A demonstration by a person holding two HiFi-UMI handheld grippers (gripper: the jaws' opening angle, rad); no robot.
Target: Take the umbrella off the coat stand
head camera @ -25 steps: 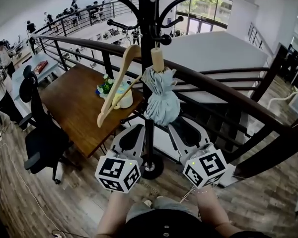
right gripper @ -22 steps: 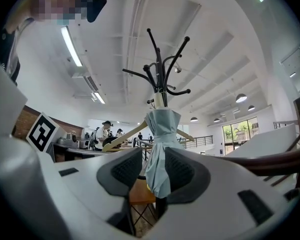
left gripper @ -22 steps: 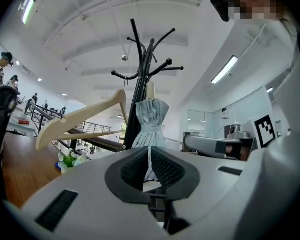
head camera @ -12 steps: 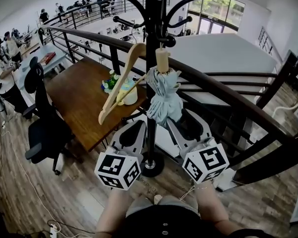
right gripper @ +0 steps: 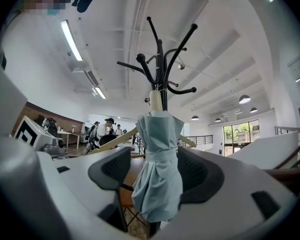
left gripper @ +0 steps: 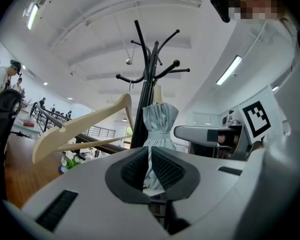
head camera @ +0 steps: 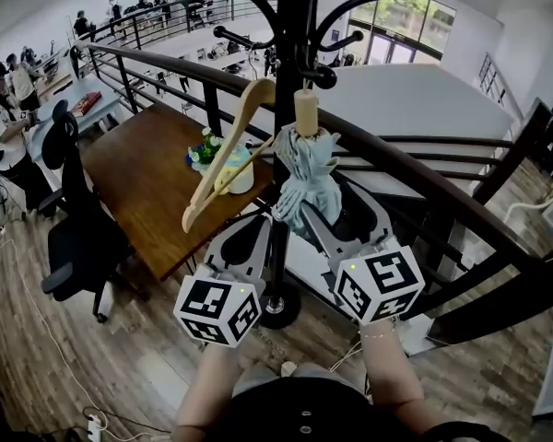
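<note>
A folded pale-blue umbrella (head camera: 306, 178) hangs by its wooden handle (head camera: 306, 113) from a hook of the black coat stand (head camera: 290, 81). In the right gripper view the umbrella (right gripper: 157, 154) hangs between the jaws of my right gripper (right gripper: 156, 173). Those jaws are opening, and their pads stand clear of the fabric on both sides. In the head view the right gripper (head camera: 339, 212) flanks the umbrella's lower part. My left gripper (head camera: 251, 233) is shut and holds nothing, left of the pole. Past its jaws (left gripper: 150, 159) the umbrella (left gripper: 159, 129) shows.
A wooden hanger (head camera: 223, 159) hangs on the stand, left of the umbrella. A dark wooden railing (head camera: 424, 178) runs behind the stand. Beyond it are a brown table (head camera: 138, 182) with a flower pot (head camera: 203, 159) and a black office chair (head camera: 74, 238).
The right gripper has risen and moved forward. Its jaws have spread and now flank the lower umbrella instead of sitting below it. The left gripper has barely moved.
</note>
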